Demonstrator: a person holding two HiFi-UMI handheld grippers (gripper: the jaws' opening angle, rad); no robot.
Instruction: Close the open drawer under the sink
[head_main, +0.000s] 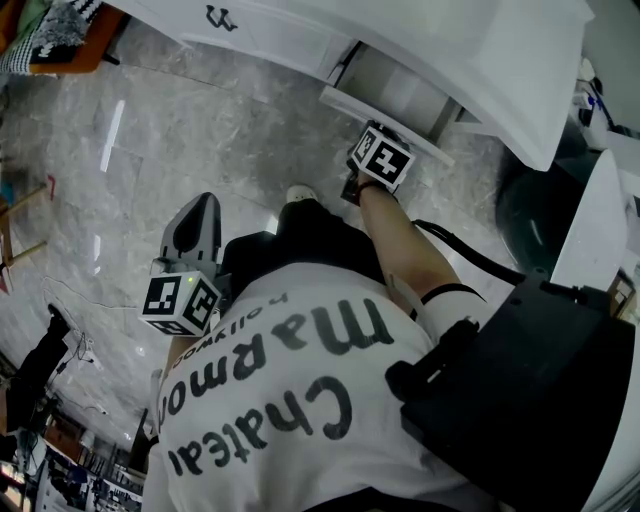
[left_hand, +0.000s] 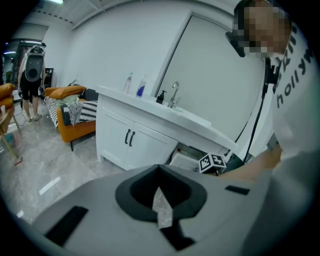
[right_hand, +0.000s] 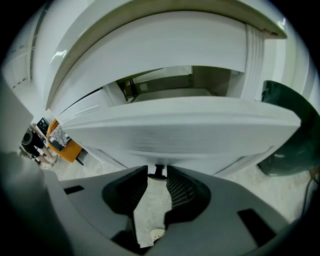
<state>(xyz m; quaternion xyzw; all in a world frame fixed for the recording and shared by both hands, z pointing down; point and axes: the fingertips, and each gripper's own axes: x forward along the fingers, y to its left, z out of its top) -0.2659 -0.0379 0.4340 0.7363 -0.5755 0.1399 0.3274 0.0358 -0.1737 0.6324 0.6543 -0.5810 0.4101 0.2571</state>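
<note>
Bright, even indoor light fills every view. Glare streaks lie on the glossy floor (head_main: 110, 130) in the head view. Both gripper views bend strongly at their edges, with dark corners; the close drawer front (right_hand: 175, 130) looks soft

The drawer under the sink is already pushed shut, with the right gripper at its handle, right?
No. The drawer stands pulled out, open; the right gripper view shows it. The right gripper is at its handle, jaws apart around it.
</note>
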